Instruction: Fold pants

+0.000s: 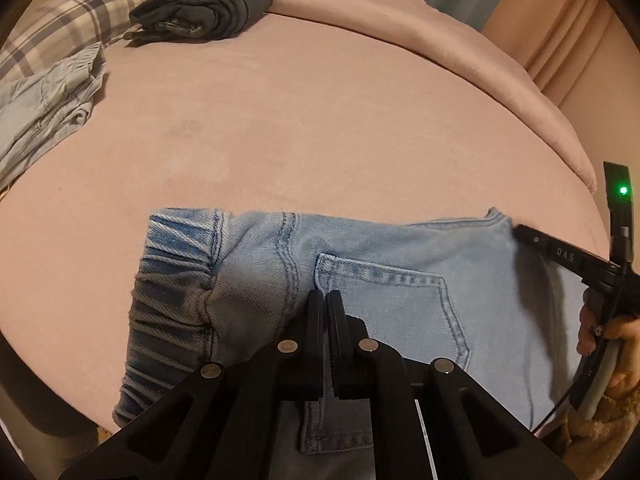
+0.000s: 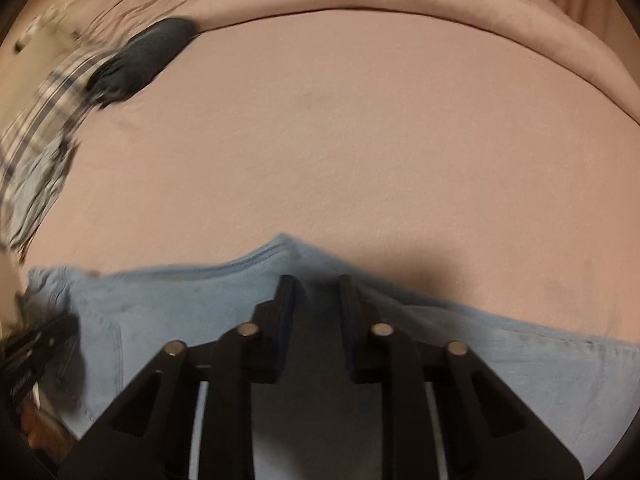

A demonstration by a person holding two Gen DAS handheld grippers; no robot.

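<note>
My left tool [image 1: 325, 296] is pinched closed, empty, above folded light-blue jeans [image 1: 400, 264] on the near pink bed [image 1: 320, 120]. My right tool [image 2: 314, 280] shows parted jaws over denim. Next, I judge: smooth, then stack.

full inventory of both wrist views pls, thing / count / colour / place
light blue jeans: 1, pale denim, back pocket up, near edge of the bed under both grippers
dark folded pants: 1, charcoal, far left on the bed
plaid garment: 1, grey and cream check, far left beside the dark pair
crumpled pale blue garment: 1, left edge of the bed
bed cover: 1, dusty pink, under everything
curtain: pinkish, far right behind the bed
left gripper: black, jaws shut, over the jeans by the pocket
right gripper: black, jaws parted in its own view, over the jeans' far edge
hand: 1, right edge, holding the right gripper
</note>
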